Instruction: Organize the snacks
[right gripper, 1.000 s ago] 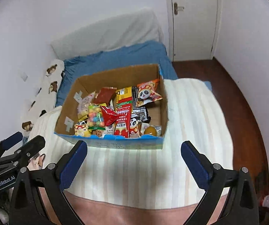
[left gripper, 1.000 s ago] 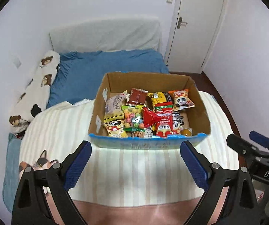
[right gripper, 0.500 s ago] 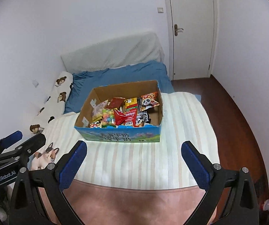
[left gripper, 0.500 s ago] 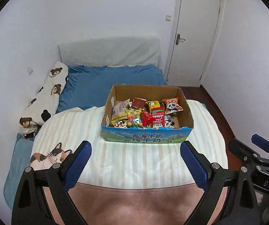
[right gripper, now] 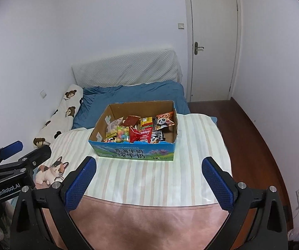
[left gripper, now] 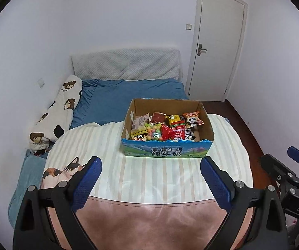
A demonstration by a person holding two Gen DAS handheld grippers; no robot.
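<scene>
An open cardboard box [left gripper: 166, 151] with a blue printed front stands on the striped blanket; it also shows in the right wrist view [right gripper: 135, 153]. It holds several snack packets: a panda packet [left gripper: 192, 119], a red packet [left gripper: 167, 132], a bag of coloured balls [left gripper: 154, 132]. My left gripper [left gripper: 150, 184] is open and empty, well short of the box. My right gripper [right gripper: 149, 184] is open and empty, equally far back. Each gripper shows at the edge of the other's view.
The box sits on a bed with a striped blanket [left gripper: 112, 145], a pink band at the near edge and a cat print [left gripper: 63, 169]. A bear-print pillow [left gripper: 55, 112] lies at the left wall. A white door [left gripper: 216, 48] and wooden floor [right gripper: 253, 137] are at the right.
Both grippers have drawn back and up from the box, which now looks smaller and farther away. Both stay open and empty.
</scene>
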